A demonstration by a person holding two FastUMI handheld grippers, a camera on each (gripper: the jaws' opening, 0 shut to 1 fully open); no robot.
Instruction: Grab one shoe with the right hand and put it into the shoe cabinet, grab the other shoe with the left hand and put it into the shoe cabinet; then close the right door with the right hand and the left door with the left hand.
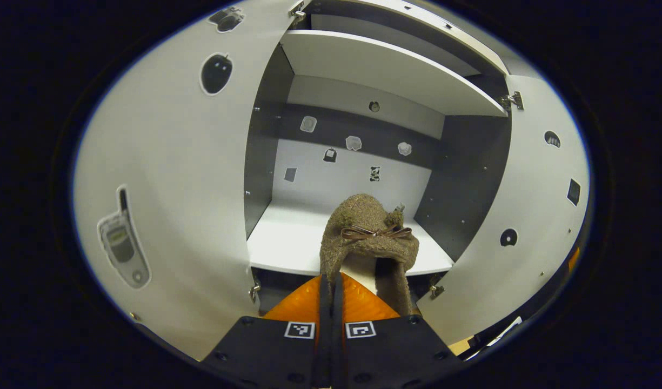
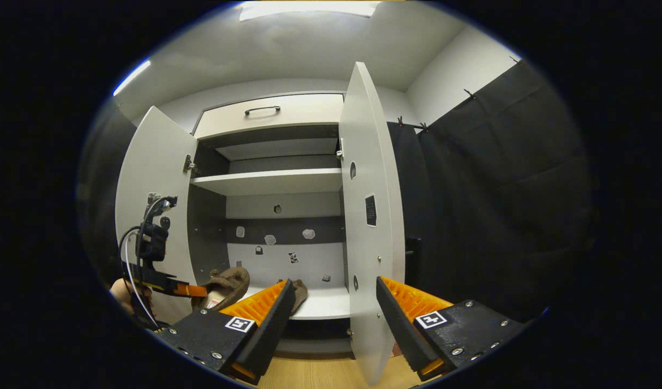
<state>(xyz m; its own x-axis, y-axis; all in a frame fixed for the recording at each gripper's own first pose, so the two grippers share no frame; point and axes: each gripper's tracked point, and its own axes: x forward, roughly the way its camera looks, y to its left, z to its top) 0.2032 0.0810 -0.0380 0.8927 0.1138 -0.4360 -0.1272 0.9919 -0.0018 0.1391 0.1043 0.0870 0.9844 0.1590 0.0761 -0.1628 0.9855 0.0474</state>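
Observation:
My left gripper [image 1: 331, 282] is shut on the edge of a brown fuzzy shoe [image 1: 369, 233] with a small bow, and holds it just before the cabinet's bottom shelf [image 1: 287, 240]. In the right gripper view that same gripper [image 2: 186, 290] and its shoe [image 2: 228, 282] hang at the cabinet's lower left. A second brown shoe [image 2: 299, 294] lies on the bottom shelf [image 2: 325, 305], partly hidden behind my right gripper's left finger [image 2: 266, 308]. My right gripper [image 2: 335, 316] is open, and the front edge of the right door [image 2: 369, 216] stands between its fingers.
Both doors stand wide open: the left door [image 1: 174, 162] and the right door [image 1: 536, 210] flank the opening. An upper shelf [image 1: 385, 65] spans the cabinet, with a drawer [image 2: 268, 120] above it. Wooden floor [image 2: 320, 373] lies below and black cloth [image 2: 498, 205] hangs to the right.

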